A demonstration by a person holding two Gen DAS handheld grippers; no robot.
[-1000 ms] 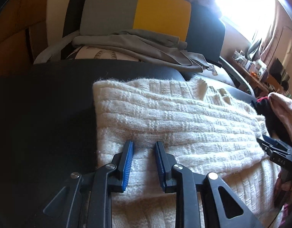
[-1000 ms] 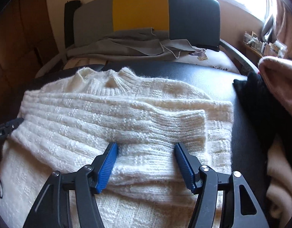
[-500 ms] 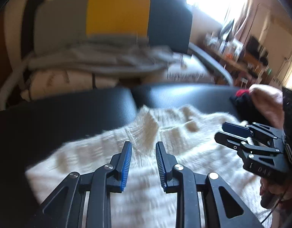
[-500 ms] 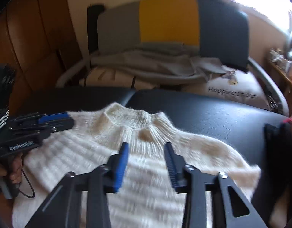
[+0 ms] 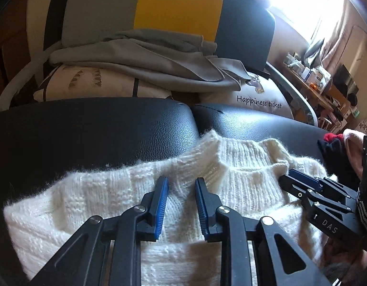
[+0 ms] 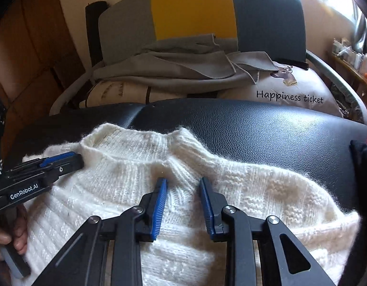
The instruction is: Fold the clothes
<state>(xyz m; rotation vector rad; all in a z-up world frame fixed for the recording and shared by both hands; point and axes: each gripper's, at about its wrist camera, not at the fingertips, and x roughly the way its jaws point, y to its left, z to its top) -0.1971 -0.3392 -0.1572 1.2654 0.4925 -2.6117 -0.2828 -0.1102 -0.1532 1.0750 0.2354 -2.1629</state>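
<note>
White sweater (image 5: 231, 190): chunky knit, fuzzy yarn with a halo of loose fibres along its edges, ribbed bands across the body, ribbed stand-up collar (image 6: 135, 150). Lies flat on black padded surface (image 5: 100, 131), pebbled leather-like grain, seam between two cushions just behind the collar. Collar end points away from the cameras.

Left tongs (image 5: 181, 188): black linkage arms, blue ribbed pads, angled downward over the shoulder area just left of the collar. Pads stand a narrow gap apart with knit showing between them; no clamping of fabric visible. In the right wrist view the left tongs lie almost flat at the collar's left side, tips against the knit, a hand (image 6: 14, 228) wrapped round the grey handle.

Right tongs (image 6: 182, 188): same build, tilted downward just right of the collar. Jaws closing; ribbed knit lies in the gap, pads not seen pressing on it. In the left wrist view its tips rest at the collar's right edge.

Behind the surface: chair (image 5: 159, 12) with grey, yellow and dark panels, smooth grey garment (image 5: 159, 64) draped over printed cushions (image 6: 290, 90). Dark and pink clothes (image 5: 338, 147) heaped at far right
</note>
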